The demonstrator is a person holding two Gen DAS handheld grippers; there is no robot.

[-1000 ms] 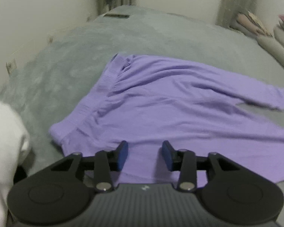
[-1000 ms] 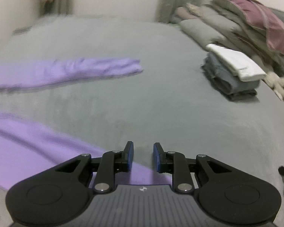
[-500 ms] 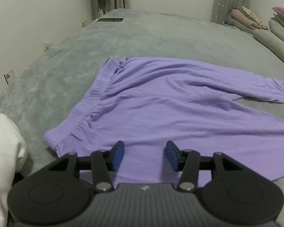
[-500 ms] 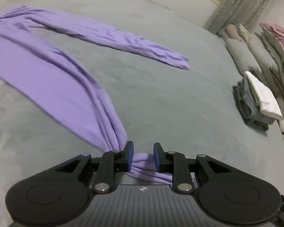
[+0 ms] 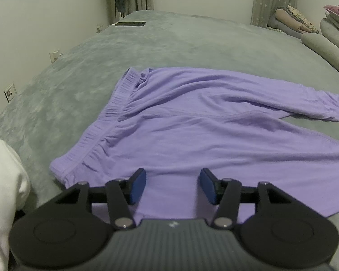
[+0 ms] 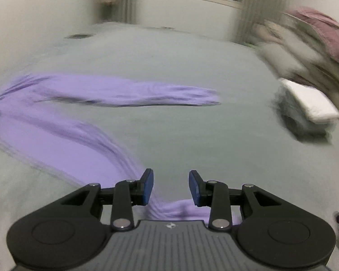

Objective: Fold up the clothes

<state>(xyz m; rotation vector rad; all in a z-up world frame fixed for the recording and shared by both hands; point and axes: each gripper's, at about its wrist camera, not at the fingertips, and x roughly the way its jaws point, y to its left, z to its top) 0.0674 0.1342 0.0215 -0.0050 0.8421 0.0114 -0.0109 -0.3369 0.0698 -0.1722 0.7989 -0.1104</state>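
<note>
Purple trousers (image 5: pixel 192 124) lie spread flat on the grey bed (image 5: pixel 169 43), waistband at the left, both legs running right. My left gripper (image 5: pixel 173 185) is open and empty, just above the near edge of the trousers by the waist. In the right wrist view the two legs (image 6: pixel 124 92) stretch across the bed, and the near leg's end (image 6: pixel 176 210) lies bunched under my right gripper (image 6: pixel 170 186), which is open and not holding it. The right wrist view is blurred.
A stack of folded clothes (image 6: pixel 309 110) with a white one on top sits at the right. Pillows and bedding (image 5: pixel 323 36) pile at the far right. A phone (image 5: pixel 130 24) lies at the far left. A white cloth (image 5: pixel 2 180) is at my near left.
My right gripper has opened and let go of the near trouser leg end, and its view has swung. My left gripper has opened wider and stayed over the waist area.
</note>
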